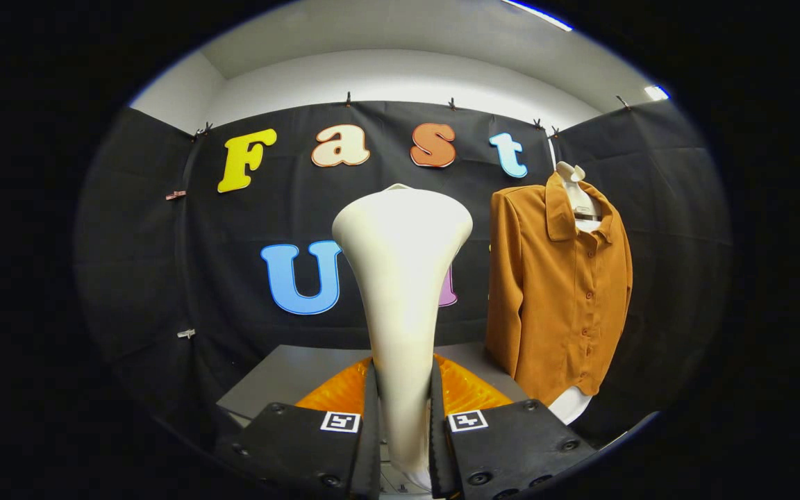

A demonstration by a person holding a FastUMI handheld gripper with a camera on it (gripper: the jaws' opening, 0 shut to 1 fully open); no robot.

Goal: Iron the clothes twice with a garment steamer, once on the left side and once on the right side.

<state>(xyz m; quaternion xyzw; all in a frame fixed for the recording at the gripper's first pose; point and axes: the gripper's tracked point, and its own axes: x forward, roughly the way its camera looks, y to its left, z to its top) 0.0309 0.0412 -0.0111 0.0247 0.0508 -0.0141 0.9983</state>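
My gripper [403, 423] is shut on the white garment steamer [401, 278]. Both fingers press on its narrow handle, and its wide head rises upright ahead of them. A brown button-up shirt [560, 292] hangs on a white hanger [576, 189] to the right of the steamer and farther back, in front of the black cloth wall. Its front faces me, its collar is open, and its hem hangs near the table. There is a gap between the steamer head and the shirt's left sleeve.
A grey table [289, 375] lies just beyond the fingers. A white rounded base [570, 404] shows under the shirt's hem. Black cloth walls close the booth behind and on both sides.
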